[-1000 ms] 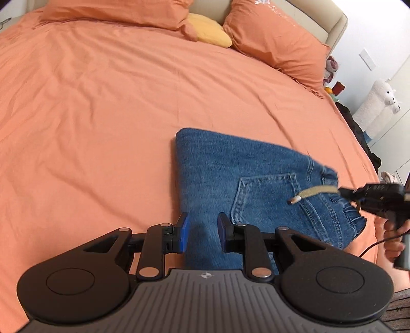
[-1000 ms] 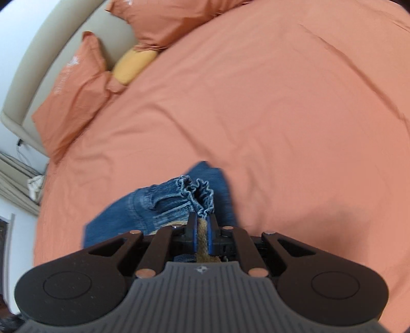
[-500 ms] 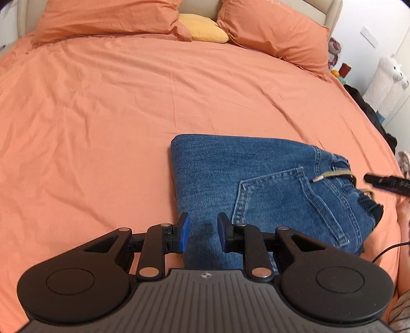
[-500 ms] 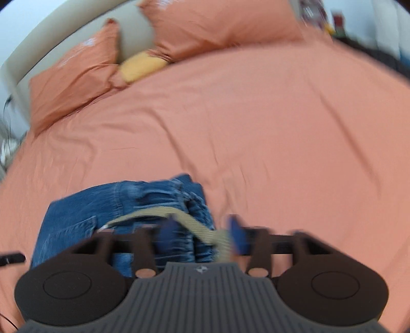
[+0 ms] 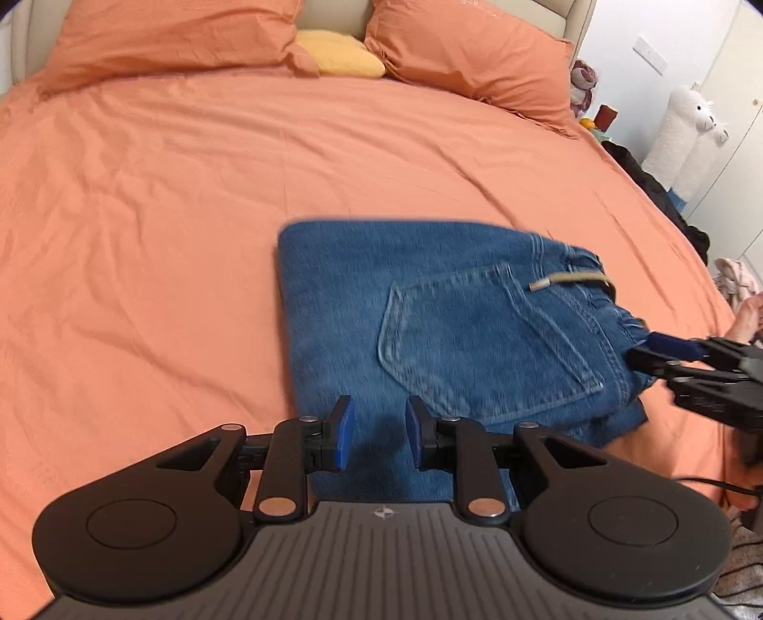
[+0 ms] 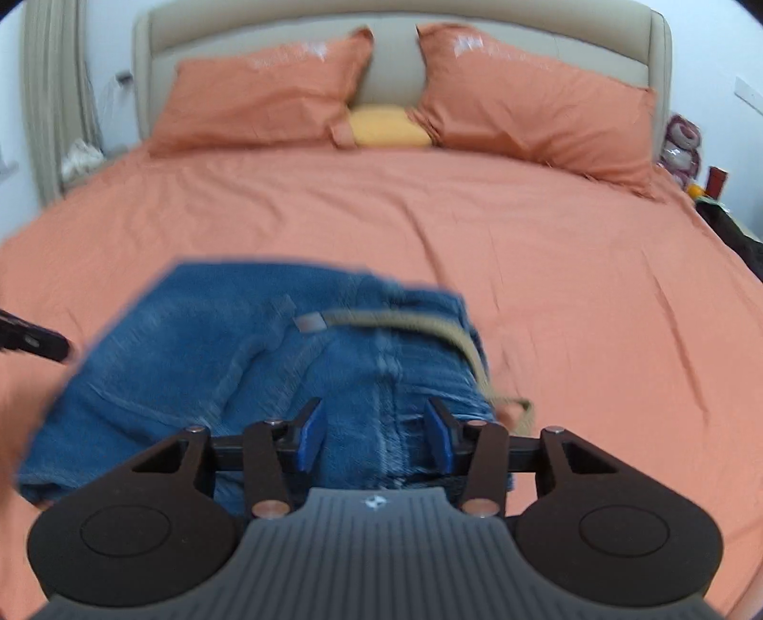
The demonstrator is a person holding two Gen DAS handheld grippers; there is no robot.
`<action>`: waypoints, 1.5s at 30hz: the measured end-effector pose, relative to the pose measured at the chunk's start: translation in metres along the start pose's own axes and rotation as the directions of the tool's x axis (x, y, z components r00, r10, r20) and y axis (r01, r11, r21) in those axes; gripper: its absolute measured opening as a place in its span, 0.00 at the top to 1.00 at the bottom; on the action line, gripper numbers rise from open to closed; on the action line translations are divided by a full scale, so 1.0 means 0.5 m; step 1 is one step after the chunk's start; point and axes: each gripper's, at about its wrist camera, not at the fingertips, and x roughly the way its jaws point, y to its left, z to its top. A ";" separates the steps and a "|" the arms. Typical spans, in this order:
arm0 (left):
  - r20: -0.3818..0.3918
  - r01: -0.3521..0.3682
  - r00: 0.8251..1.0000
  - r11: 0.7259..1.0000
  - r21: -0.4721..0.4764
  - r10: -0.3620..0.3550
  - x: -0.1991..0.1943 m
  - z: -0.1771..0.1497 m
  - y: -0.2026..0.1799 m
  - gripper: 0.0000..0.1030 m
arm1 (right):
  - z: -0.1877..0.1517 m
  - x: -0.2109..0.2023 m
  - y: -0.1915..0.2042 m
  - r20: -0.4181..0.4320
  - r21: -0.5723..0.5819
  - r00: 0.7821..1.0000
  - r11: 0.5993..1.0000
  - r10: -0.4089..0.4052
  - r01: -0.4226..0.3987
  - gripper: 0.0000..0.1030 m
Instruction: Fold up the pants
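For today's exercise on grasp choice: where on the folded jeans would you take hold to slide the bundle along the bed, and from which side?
Grip the thick folded edge of the jeans, coming from the bare bedsheet side. That edge is straight and layered, so the bundle should stay together. The waistband end is bunched, with a loose drawstring lying across it.

Bed (image 5: 143, 214) in orange sheet, beige headboard (image 6: 396, 28). Two orange pillows (image 6: 267, 95) against it, yellow cushion (image 6: 388, 126) between them. Right of bed: white plush llama (image 5: 686, 129), dark clothes pile (image 5: 644, 176). Curtain (image 6: 52, 95) on left.
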 end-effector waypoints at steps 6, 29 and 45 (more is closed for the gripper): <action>-0.056 -0.030 0.998 0.998 -0.048 0.027 0.073 -0.048 0.026 0.62 | -0.033 0.061 -0.039 -0.115 0.107 0.993 0.994 0.015 -0.003 0.58; 0.084 0.104 0.994 0.899 -0.425 -0.076 0.068 -0.041 0.155 0.24 | -0.127 0.077 -0.226 -0.041 0.786 0.973 0.608 0.227 -0.108 0.12; 0.134 0.304 0.950 0.751 -0.586 -0.280 0.143 -0.042 0.227 0.57 | -0.098 0.174 -0.212 0.019 0.772 0.940 0.592 0.342 -0.231 0.36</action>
